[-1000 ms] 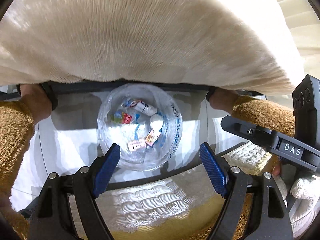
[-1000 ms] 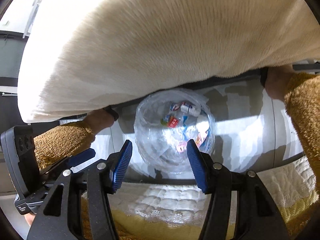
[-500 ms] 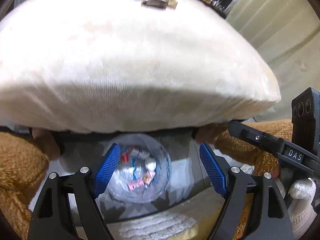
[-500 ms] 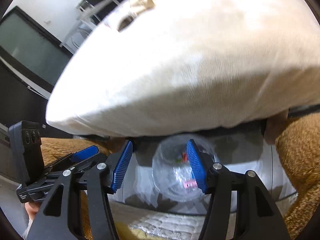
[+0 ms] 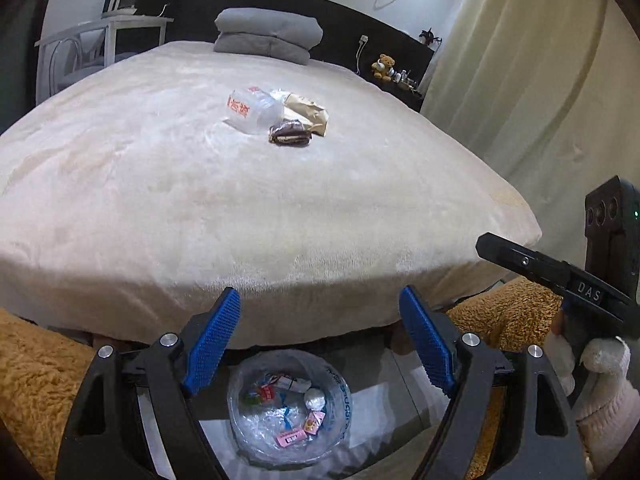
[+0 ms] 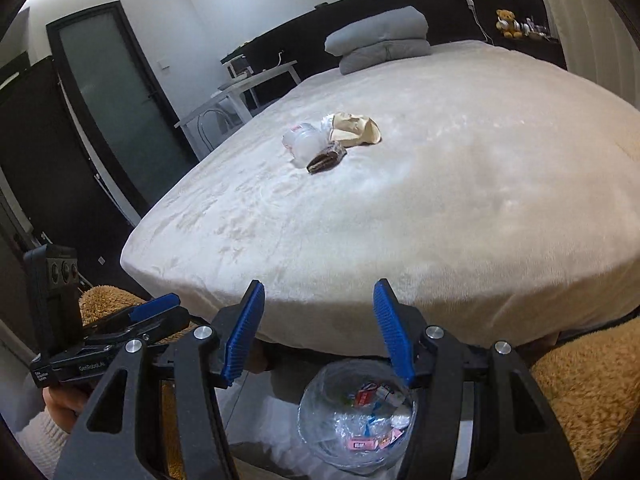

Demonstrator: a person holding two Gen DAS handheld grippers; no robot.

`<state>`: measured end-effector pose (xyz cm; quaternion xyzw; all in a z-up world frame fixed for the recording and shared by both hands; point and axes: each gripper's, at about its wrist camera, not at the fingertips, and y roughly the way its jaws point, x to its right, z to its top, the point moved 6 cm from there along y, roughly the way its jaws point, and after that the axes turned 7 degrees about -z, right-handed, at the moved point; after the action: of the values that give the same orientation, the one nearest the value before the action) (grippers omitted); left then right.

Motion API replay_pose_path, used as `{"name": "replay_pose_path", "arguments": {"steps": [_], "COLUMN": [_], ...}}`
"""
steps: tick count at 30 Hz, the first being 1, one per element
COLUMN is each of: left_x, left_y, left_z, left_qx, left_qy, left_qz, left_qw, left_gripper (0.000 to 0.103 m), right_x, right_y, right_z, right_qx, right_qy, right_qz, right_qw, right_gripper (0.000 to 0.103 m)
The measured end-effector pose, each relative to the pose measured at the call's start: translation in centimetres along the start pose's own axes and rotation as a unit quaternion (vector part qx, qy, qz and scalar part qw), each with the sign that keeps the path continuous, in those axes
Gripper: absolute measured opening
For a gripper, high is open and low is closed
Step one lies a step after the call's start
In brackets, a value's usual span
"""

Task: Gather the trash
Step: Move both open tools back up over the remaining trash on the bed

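Both claws hung spread and empty: left claw (image 5: 320,344), right claw (image 6: 319,330), over bin (image 5: 289,408) at bed foot. Trash lay mid-bed (image 5: 160,184): plastic bag (image 5: 250,110), paper bag (image 5: 306,114), dark wrapper (image 5: 290,136), touching.

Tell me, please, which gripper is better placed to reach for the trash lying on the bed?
Slightly the left gripper, I think. Both are open, empty and short of the bed, but in its view the dark wrapped snack lies almost straight ahead, while from the right gripper the pile sits equally far.
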<state>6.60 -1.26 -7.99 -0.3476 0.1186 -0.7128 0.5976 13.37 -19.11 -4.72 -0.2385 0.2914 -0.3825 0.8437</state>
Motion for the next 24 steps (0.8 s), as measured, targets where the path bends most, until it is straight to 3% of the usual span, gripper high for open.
{"name": "replay_pose_path", "arguments": {"steps": [10, 14, 17, 22, 23, 24], "left_x": [-3.3, -5.7, -7.7, -10.0, -10.5, -11.0], "left_y": [0.5, 1.7, 2.6, 3.6, 3.7, 3.7], "left_z": [6.4, 9.2, 10.9, 13.2, 13.6, 14.2], "left_qx": [0.011, 0.001, -0.002, -0.005, -0.004, 0.0], "left_qy": [0.042, 0.047, 0.047, 0.057, 0.061, 0.062], "left_qz": [0.013, 0.018, 0.026, 0.034, 0.039, 0.048], "left_qw": [0.999, 0.9987, 0.9986, 0.9978, 0.9974, 0.9969], "left_gripper": [0.08, 0.08, 0.08, 0.08, 0.083, 0.092], "right_x": [1.0, 0.2, -0.5, -0.7, -0.7, -0.7], "right_y": [7.9, 12.0, 15.2, 20.0, 20.9, 21.5], "right_z": [6.2, 8.5, 10.2, 11.9, 12.1, 12.4], "right_qx": [-0.046, -0.053, -0.056, -0.07, -0.074, -0.076], "right_qy": [-0.045, -0.07, -0.076, -0.072, -0.071, -0.069], "right_qz": [-0.028, -0.043, -0.056, -0.09, -0.096, -0.1], "right_qw": [0.998, 0.995, 0.994, 0.991, 0.99, 0.99], "right_gripper": [0.057, 0.063, 0.076, 0.076, 0.076, 0.076]}}
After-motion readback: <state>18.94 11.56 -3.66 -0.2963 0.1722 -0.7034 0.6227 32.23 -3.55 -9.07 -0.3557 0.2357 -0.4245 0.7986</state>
